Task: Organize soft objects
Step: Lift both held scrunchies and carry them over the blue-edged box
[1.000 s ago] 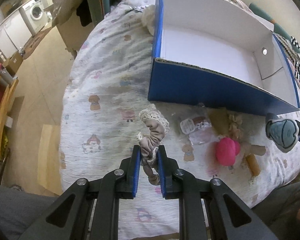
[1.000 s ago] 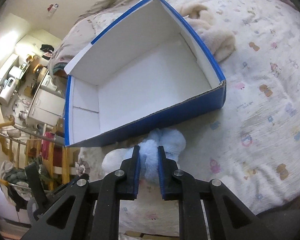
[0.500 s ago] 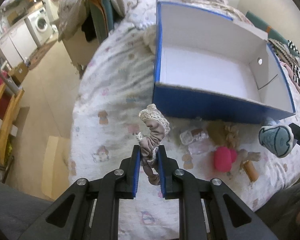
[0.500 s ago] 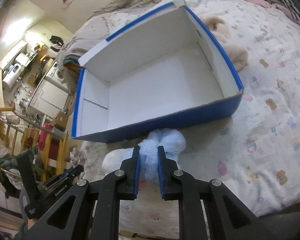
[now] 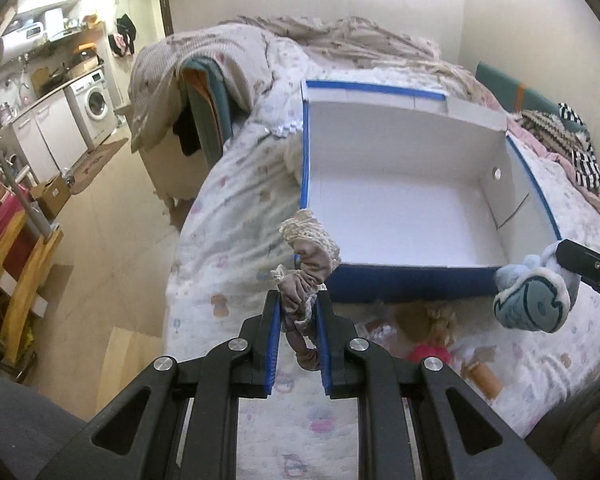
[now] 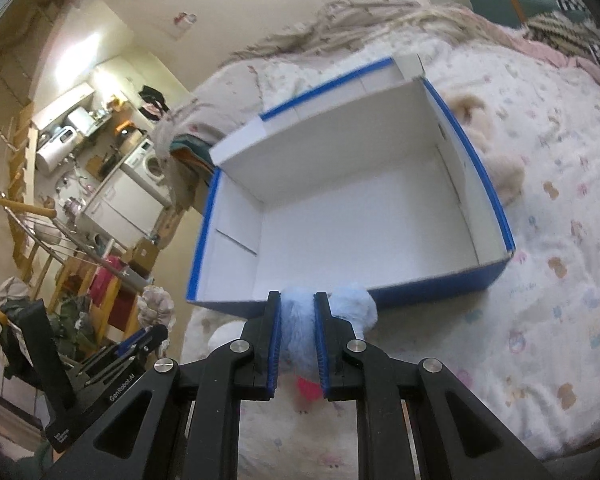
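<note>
Left gripper [image 5: 298,312] jaws clamped on rag doll [image 5: 306,276], right gripper [image 6: 297,316] jaws on blue plush [image 6: 300,320] (box [image 5: 404,280] beyond).

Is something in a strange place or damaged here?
Nothing looks damaged. The blue box is empty, while a pink soft toy and some small items lie loose on the bedsheet in front of it, not yet put away.

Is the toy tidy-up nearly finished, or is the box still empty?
Just starting. The blue box has nothing inside yet. In hand: the left gripper is shut on a beige scrunchie, and the right gripper is shut on a fluffy blue plush, both held up near the box's front wall. Left on the bed: a doll with a pink top in front of the box.
</note>
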Motion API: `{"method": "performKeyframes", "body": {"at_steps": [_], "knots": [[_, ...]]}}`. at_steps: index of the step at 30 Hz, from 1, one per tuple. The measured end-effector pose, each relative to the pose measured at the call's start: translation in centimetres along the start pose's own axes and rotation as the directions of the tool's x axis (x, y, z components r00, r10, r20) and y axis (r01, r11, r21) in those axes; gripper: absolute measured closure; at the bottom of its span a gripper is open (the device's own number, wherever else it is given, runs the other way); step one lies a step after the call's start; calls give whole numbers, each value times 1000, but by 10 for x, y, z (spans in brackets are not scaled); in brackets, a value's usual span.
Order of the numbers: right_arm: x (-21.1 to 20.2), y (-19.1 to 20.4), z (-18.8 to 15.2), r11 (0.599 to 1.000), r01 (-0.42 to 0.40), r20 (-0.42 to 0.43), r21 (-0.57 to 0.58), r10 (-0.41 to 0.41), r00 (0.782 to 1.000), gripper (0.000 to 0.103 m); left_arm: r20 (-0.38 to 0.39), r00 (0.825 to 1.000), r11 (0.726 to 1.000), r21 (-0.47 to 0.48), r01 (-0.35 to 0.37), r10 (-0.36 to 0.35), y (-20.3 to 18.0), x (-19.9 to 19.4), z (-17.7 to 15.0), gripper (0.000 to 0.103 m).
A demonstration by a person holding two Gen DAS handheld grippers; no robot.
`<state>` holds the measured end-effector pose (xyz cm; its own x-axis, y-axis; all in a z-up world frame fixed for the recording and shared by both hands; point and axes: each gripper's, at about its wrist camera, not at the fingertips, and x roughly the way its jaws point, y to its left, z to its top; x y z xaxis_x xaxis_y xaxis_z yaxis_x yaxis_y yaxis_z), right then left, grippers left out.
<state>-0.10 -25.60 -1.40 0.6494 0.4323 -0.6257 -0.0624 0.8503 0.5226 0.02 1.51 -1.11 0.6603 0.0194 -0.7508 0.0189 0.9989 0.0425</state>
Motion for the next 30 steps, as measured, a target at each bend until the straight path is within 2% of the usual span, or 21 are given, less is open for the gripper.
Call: {"method": "performKeyframes", "body": {"at_steps": [4,12,19,30], "knots": [[-5,4,3,1000,-3,35,-27,4,999,87,22,1000,1000,11,6,-6,-5,-4,4,88],[-14,9,16,999,-10,91,-48,14,996,87,11,999,998,46,38,-38,-17,-2,25,88],[-14,11,32,998,-1,111,-68,9,994,87,-4,999,997,50,53,-53,-25,2,41,88],[-2,8,66,995,17,132,-101,-3,991,87,43,997,993,105,52,-57,-45,11,87,88]]}}
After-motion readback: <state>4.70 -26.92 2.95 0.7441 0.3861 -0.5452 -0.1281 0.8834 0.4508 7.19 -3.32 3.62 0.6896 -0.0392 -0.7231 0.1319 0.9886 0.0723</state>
